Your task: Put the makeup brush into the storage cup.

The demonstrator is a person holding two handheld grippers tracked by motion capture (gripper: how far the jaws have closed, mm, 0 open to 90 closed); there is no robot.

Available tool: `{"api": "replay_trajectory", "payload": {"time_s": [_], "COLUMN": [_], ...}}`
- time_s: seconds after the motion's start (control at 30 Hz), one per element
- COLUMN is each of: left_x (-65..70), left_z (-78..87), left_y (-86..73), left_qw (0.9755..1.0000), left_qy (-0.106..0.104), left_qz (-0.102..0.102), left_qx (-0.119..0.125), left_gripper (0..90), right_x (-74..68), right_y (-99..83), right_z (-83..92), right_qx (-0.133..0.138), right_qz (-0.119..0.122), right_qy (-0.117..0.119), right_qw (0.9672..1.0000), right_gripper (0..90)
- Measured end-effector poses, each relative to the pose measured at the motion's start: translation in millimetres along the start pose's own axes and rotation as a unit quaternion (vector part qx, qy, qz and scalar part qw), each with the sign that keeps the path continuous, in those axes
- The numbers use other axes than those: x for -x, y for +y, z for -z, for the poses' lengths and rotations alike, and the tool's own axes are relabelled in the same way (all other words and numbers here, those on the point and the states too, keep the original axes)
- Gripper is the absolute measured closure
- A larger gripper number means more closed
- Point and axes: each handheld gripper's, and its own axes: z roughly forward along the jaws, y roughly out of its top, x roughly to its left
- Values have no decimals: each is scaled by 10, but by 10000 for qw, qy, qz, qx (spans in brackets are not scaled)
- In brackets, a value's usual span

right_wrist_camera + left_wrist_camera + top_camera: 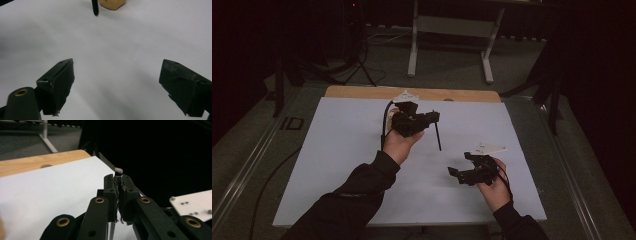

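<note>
- We've got a thin black brush [437, 136], white tuft [118, 171] poking up just past the jaw tips in the left gripper view, dark handle slanting down towards the white sheet [342, 150] in the high view
- It's clamped in the left gripper [424, 119], jaws pinched tight on the shaft just below the tuft, the whole thing held up over the far middle of the sheet
- Long axis, as we read it: steep, tuft high at the gripper, handle end low and leaning towards the near right
- That leaning end points towards the right gripper [468, 165], near the sheet's near right part with its jaws spread wide and nothing between them
- From the right gripper view the handle tip [95, 8] sits straight ahead, well apart, beside the left hand [111, 4]
- We'd judge the free right gripper best placed to take the low end
</note>
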Motion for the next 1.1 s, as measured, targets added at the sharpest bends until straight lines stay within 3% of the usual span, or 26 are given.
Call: {"api": "replay_trajectory", "payload": {"time_s": [0.27, 0.57, 0.83, 1.1], "left_x": [-17, -50, -119, -252], "left_z": [154, 267, 323, 355], "left_y": [143, 296, 437, 555], "left_qw": [9990, 9956, 9930, 9903], "left_qy": [372, 668, 880, 1198], "left_qz": [-220, -570, -695, -628], "left_qx": [100, 319, 362, 308], "left_gripper": [852, 853, 853, 853], "right_x": [12, 2, 10, 12], "right_y": [8, -6, 1, -5], "right_z": [9, 3, 13, -6], "right_qx": [48, 16, 23, -2], "right_qz": [-18, 2, -9, -21], "right_qy": [-2, 12, 31, 49], "right_qw": [10000, 10000, 10000, 10000], "right_gripper": [118, 118, 118, 118]}}
